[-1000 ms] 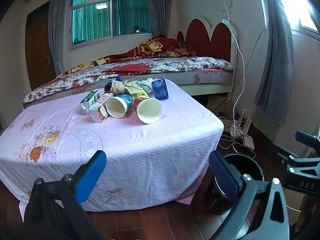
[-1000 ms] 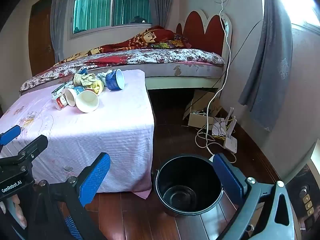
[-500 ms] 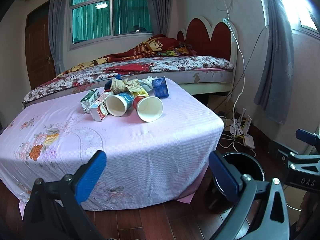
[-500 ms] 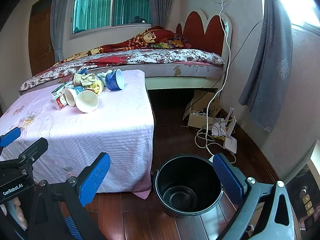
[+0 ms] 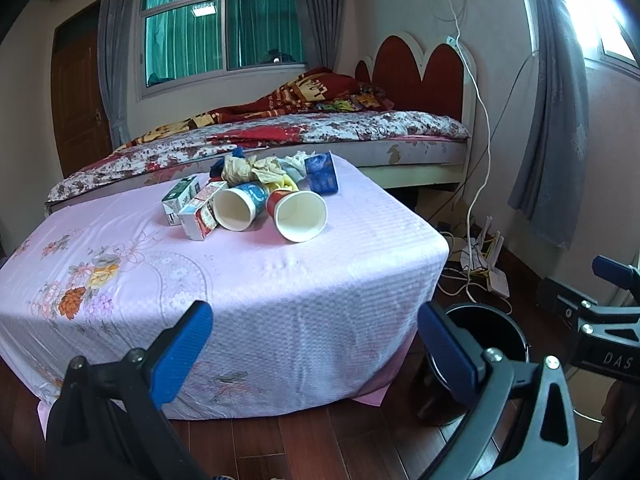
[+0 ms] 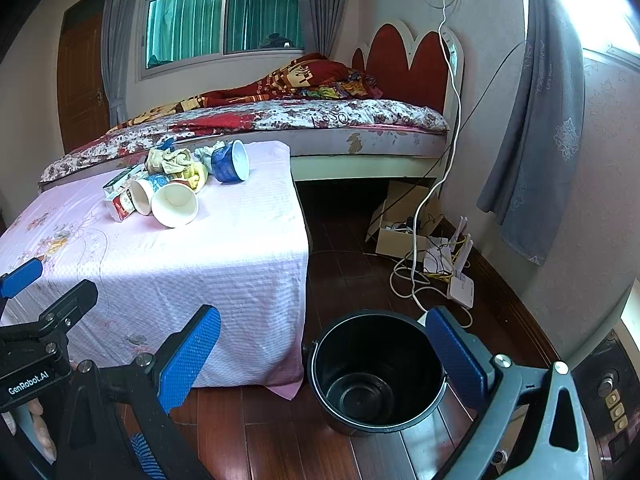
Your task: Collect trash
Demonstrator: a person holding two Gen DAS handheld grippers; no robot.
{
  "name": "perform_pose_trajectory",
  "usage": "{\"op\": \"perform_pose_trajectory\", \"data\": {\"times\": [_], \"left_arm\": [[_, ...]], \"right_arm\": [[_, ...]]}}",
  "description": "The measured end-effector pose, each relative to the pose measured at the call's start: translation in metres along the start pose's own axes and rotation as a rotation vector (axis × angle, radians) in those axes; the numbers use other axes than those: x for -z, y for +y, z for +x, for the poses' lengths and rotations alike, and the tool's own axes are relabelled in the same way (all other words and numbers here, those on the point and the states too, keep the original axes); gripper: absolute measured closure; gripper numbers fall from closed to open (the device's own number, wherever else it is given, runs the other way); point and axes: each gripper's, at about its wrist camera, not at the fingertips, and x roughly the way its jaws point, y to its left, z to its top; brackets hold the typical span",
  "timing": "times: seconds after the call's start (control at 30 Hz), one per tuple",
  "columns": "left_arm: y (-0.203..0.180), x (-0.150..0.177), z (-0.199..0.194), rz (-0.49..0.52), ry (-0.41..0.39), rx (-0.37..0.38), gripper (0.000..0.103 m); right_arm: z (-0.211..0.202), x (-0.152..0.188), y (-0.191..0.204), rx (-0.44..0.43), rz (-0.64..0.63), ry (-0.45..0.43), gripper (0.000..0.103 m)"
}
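Trash lies in a heap at the far side of a low table under a pink cloth [image 5: 256, 280]: a red paper cup [image 5: 298, 214] and a blue paper cup [image 5: 240, 206] on their sides, two small cartons [image 5: 192, 210], crumpled paper [image 5: 256, 170] and a blue pack [image 5: 321, 178]. An empty black bucket [image 6: 376, 368] stands on the floor by the table's right corner. My left gripper [image 5: 316, 350] hangs open before the table's near edge. My right gripper [image 6: 320, 354] is open just above the bucket. Neither holds anything.
A bed [image 5: 320, 136] with a floral cover runs behind the table. Cables, a router [image 6: 460, 280] and a cardboard box [image 6: 400, 224] lie on the wooden floor by the right wall. Grey curtains [image 6: 524, 120] hang at the right.
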Motion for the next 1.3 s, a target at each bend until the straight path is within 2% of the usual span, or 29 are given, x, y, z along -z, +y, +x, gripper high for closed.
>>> {"op": "perform_pose_trajectory", "data": {"times": [1.3], "left_arm": [[-0.0028, 0.0007, 0.0015, -0.002, 0.006, 0.008, 0.001]], "right_arm": [[-0.0048, -0.0023, -0.0002, -0.001, -0.002, -0.003, 0.000]]}}
